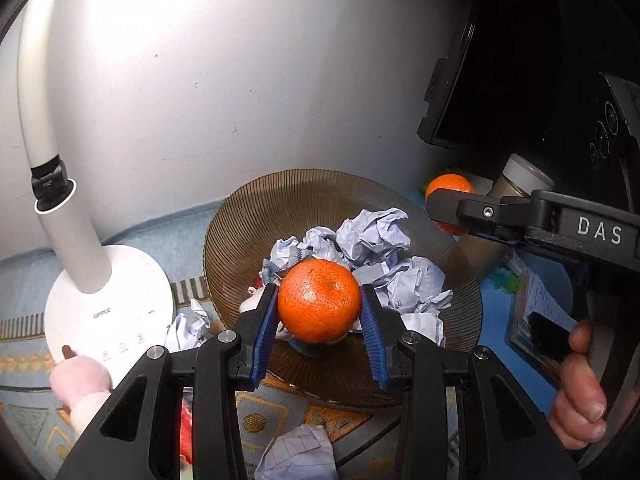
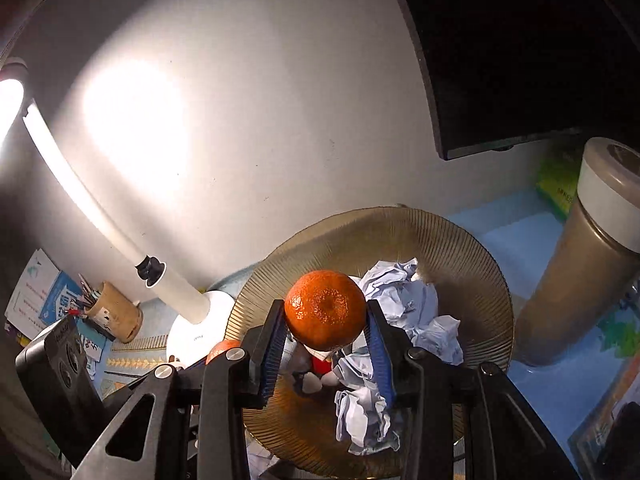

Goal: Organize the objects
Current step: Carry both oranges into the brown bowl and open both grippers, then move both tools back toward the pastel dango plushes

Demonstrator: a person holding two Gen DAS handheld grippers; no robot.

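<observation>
My left gripper [image 1: 320, 312] is shut on an orange tangerine [image 1: 319, 300] and holds it above an amber ribbed glass plate [image 1: 248, 216]. The plate holds several crumpled paper balls [image 1: 374, 232]. My right gripper [image 2: 326, 320] is shut on a second tangerine [image 2: 325, 310] above the same plate [image 2: 472, 248], over crumpled paper [image 2: 404, 292]. In the left wrist view the right gripper [image 1: 444, 210] comes in from the right with its tangerine [image 1: 450, 186]. In the right wrist view the left gripper's tangerine [image 2: 222, 350] peeks out at lower left.
A white desk lamp [image 1: 104, 308] stands left of the plate; its lit head [image 2: 8, 96] shines on the wall. A brown lidded jar [image 2: 588, 272] stands right, a dark monitor [image 2: 520, 48] behind. A pen cup [image 2: 114, 312], loose paper balls [image 1: 188, 328] and a pink plush [image 1: 80, 388] lie around.
</observation>
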